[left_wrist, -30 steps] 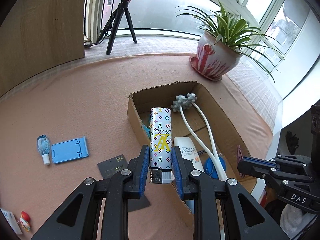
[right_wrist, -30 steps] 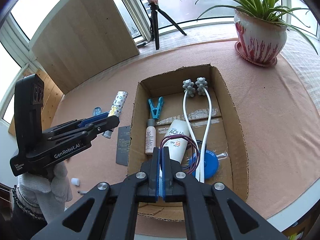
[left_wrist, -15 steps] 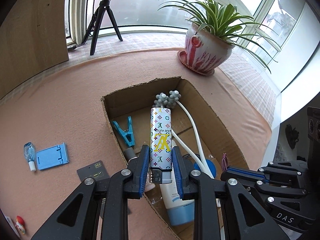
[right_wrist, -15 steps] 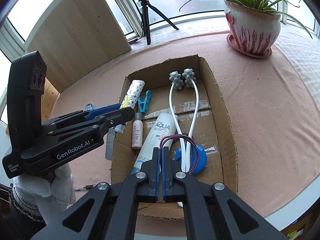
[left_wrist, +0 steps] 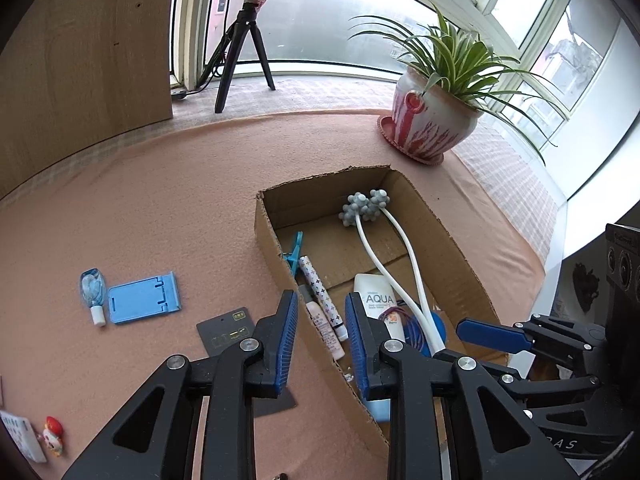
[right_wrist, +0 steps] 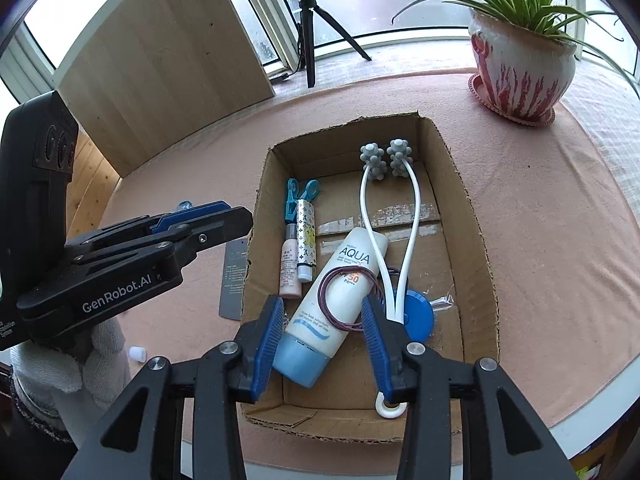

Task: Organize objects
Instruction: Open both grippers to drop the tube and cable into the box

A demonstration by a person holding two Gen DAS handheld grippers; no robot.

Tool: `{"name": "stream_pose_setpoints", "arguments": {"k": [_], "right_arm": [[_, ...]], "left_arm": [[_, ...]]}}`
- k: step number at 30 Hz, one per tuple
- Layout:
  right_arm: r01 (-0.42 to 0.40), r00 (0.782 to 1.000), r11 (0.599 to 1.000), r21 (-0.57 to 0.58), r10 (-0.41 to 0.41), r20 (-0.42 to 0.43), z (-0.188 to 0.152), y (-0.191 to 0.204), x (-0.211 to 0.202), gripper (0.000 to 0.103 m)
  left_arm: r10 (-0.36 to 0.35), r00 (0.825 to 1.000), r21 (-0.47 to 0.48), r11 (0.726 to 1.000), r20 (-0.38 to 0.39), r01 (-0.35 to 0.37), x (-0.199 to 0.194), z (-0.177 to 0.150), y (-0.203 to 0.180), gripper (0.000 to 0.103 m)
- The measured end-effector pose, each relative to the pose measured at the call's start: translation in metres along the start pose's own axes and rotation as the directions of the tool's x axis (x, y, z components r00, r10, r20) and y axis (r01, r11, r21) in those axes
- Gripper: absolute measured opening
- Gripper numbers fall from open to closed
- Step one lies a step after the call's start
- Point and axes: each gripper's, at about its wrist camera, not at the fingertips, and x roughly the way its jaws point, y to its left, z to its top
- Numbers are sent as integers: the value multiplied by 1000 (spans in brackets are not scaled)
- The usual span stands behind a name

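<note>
A cardboard box (right_wrist: 472,216) sits on the pink cloth. In it lie a patterned tube (right_wrist: 306,240), a pink bottle (right_wrist: 290,268), a blue clip (right_wrist: 298,196), an AQUA sunscreen tube (right_wrist: 332,304), a purple hair tie (right_wrist: 348,300), a white roller massager (right_wrist: 400,216) and a blue disc (right_wrist: 420,312). My left gripper (left_wrist: 322,340) is open and empty above the box's left wall (left_wrist: 280,256); the patterned tube (left_wrist: 322,300) lies below it. My right gripper (right_wrist: 324,340) is open and empty above the sunscreen tube.
Left of the box lie a blue phone stand (left_wrist: 144,298), a small blue bottle (left_wrist: 94,292), a dark card (left_wrist: 228,330) and a small figurine (left_wrist: 52,436). A potted plant (right_wrist: 520,72) stands at the back right. A tripod (left_wrist: 240,56) and wooden panel (left_wrist: 80,52) stand behind.
My left gripper opened and released the patterned tube into the box beside the pink bottle. My right gripper opened and released the purple hair tie onto the sunscreen tube.
</note>
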Motion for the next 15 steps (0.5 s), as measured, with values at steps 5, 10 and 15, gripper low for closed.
{"name": "stream_pose_setpoints", "arguments": {"k": [5,10,15], "right_arm": [[1,1000,1000,-18,-1,-2,1,14,5,43],[-10,1000,998,-56,10,-7,2,34,11,47],[-4,1000,994,-113,4,-6,7,56,20,47]], "left_arm": [[28,1000,-51,998,0,-28,-15,-11,32,26],[66,998,-104,992,-3,-66,-29,-25,69,27],[112,994,-176,978,-9,-112,-43,-42,113,27]]}}
